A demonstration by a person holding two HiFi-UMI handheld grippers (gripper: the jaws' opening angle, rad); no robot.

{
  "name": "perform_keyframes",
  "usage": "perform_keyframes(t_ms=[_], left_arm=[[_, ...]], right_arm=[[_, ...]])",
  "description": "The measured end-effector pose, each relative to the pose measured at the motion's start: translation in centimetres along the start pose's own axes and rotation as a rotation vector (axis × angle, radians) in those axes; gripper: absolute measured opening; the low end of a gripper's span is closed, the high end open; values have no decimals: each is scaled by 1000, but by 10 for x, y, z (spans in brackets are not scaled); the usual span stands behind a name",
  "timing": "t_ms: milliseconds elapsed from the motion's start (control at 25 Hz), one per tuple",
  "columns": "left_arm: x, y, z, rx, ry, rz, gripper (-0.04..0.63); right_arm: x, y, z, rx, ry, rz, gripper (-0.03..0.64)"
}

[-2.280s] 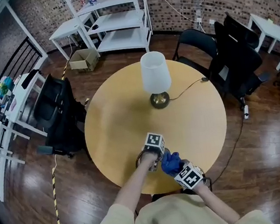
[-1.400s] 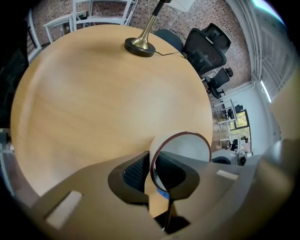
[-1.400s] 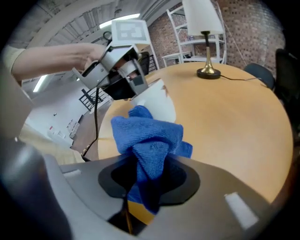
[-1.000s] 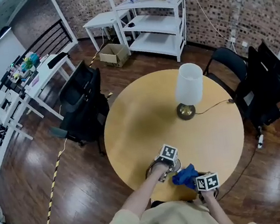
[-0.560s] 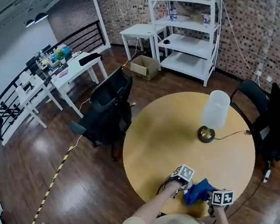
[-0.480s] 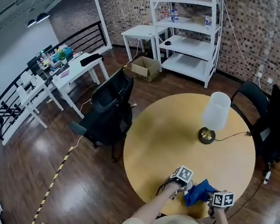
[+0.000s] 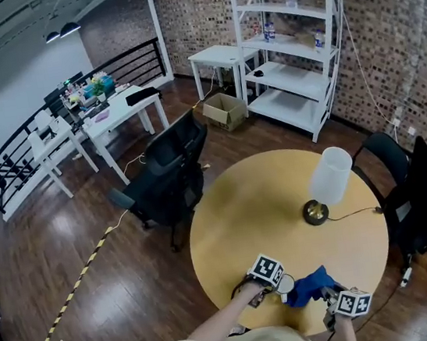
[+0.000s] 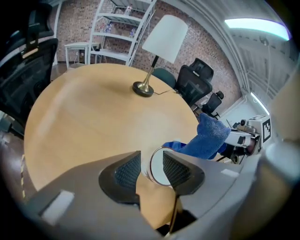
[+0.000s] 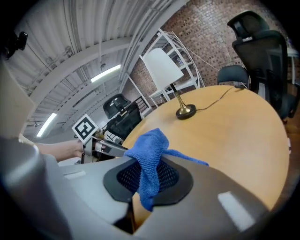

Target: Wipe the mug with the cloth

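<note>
A white mug (image 8: 159, 169) stands near the table's front edge, seen from above. My left gripper (image 8: 151, 160) has just been opening. It is open, with the mug's near wall between its jaws, one pad outside and the other over the mouth with a gap. In the head view the mug's rim (image 7: 287, 282) shows just right of the left gripper (image 7: 277, 284). A blue cloth (image 9: 149, 157) is pinched in my right gripper (image 9: 147, 176), which is shut on it and held above the table. The cloth (image 7: 308, 285) hangs between the two grippers, right gripper (image 7: 327, 293) at its right.
A round wooden table (image 7: 242, 209) carries a lamp (image 7: 329, 179) with a white shade at its far right; its cord runs off the edge. Black chairs (image 7: 171, 176) stand round the table, and white shelves (image 7: 290, 44) behind.
The right gripper has lifted the cloth and shifted right, away from the mug. The left gripper's marker cube has moved left and the mug's white rim now shows beside it.
</note>
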State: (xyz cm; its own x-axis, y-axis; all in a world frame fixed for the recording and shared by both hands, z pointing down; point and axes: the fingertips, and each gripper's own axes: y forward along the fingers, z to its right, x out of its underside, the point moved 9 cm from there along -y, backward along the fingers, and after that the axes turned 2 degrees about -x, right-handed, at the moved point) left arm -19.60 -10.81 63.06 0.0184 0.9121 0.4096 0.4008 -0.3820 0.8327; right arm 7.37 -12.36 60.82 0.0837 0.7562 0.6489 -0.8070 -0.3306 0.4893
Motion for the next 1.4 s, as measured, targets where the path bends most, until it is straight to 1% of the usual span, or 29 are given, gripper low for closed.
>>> perform_keyframes(t_ms=[160,280,440,520,600,760,840,920,1000,1080,1160,1280,1400], left_arm=[[-15,-36,-7,-14,-20,139,137],[-27,-64,-9,-5,-43,252,135],[-47,-102,-5,10,-40,400,129],[-56,-124,0,7,-26,484,127],[-64,-148,7,-15,-8,582,127],[-76,-196,21,-83,38,802,140],[-76,-215,31,-117,82,906,167],[-73,-228,41,-158,139,988,213],[-71,-239,47,-199,185,1036,249],[-69,-247,48,-231,206,1053,269],[-66,-255,46,-246,211,1059,273],[-62,-262,45,-245,205,1073,273],[-62,-267,47,-249,216,1089,273]], right_arm=[[-35,-22,-20,-21,-34,95,32],[-54,-33,-34,-42,-54,167,32],[-83,-40,-55,-67,-130,252,32],[-96,-44,-69,-79,-161,299,32],[-108,-47,-81,-81,-206,348,32],[-133,-48,-109,-26,-329,438,32],[-143,-49,-127,2,-395,492,32],[-149,-50,-144,31,-455,546,32],[-155,-48,-158,81,-515,586,32],[-160,-46,-170,122,-558,606,32],[-163,-46,-180,128,-569,620,32],[-162,-46,-189,124,-570,630,32],[-159,-44,-193,116,-565,635,32]])
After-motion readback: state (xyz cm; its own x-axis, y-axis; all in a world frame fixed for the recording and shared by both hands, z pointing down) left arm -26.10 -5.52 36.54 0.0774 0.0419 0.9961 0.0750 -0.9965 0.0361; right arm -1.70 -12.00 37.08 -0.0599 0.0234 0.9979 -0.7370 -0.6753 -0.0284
